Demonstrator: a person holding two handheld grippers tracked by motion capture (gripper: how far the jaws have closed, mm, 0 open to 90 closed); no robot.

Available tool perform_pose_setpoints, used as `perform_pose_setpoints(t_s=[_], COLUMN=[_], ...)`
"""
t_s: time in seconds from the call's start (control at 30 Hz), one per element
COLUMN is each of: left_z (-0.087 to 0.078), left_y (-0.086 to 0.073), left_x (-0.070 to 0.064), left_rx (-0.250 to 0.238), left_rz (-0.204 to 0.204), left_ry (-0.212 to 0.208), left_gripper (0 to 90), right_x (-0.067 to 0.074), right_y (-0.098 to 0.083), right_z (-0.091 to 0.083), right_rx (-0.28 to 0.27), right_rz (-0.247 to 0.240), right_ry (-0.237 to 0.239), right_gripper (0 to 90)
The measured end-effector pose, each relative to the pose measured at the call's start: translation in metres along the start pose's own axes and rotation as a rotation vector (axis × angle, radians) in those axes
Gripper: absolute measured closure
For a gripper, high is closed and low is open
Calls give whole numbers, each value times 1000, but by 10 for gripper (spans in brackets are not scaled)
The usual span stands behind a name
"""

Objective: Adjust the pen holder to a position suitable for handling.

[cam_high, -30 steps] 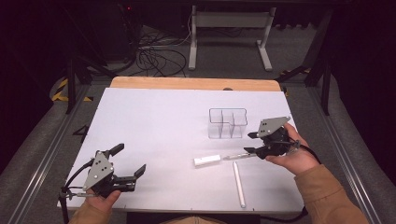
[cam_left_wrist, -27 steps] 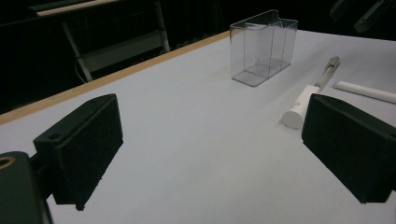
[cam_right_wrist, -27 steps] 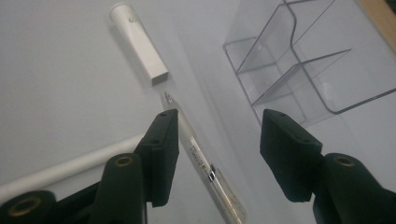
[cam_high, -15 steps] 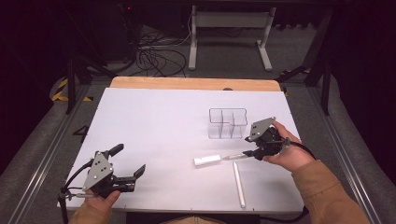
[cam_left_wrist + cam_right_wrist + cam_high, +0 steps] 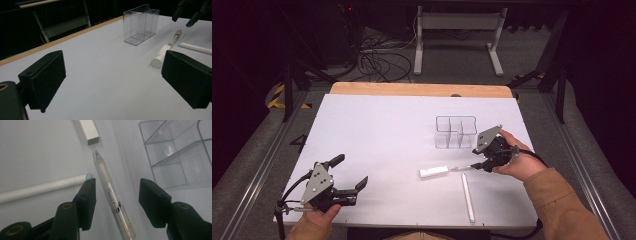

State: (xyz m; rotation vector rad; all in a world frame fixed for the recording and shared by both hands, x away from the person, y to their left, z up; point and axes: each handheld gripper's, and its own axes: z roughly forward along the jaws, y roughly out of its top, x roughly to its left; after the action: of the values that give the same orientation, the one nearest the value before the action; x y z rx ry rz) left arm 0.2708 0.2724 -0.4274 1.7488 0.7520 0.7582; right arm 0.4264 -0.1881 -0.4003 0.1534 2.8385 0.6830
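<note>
A frosted clear pen [image 5: 110, 192] lies flat; the right gripper [image 5: 115, 197] tilts down, jaws apart astride it.

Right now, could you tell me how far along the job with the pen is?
Nothing looks finished: the clear organizer holds nothing. In hand: the right gripper straddles the clear pen, jaws open, not gripping. The white stick and white block lie on the table. The left gripper waits open.
</note>
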Motion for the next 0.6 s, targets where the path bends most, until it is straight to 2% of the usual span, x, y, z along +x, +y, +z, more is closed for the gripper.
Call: perform_pose_setpoints(t_s=[0.3,0.5,0.6], left_z=[1,1,1], left_y=[0,0,0], left_x=[0,0,0], left_rx=[2,0,1], left_rz=[-1,-4,-4], left_ry=[-3,0,-1], left_gripper=[61,61,61], right_x=[-3,-6,-6], right_y=[-3,-2,-2], right_z=[7,16,21], right_rx=[13,65,92], right_rz=[7,-40,-47], right_ry=[28,26,27], right_gripper=[529,551,553])
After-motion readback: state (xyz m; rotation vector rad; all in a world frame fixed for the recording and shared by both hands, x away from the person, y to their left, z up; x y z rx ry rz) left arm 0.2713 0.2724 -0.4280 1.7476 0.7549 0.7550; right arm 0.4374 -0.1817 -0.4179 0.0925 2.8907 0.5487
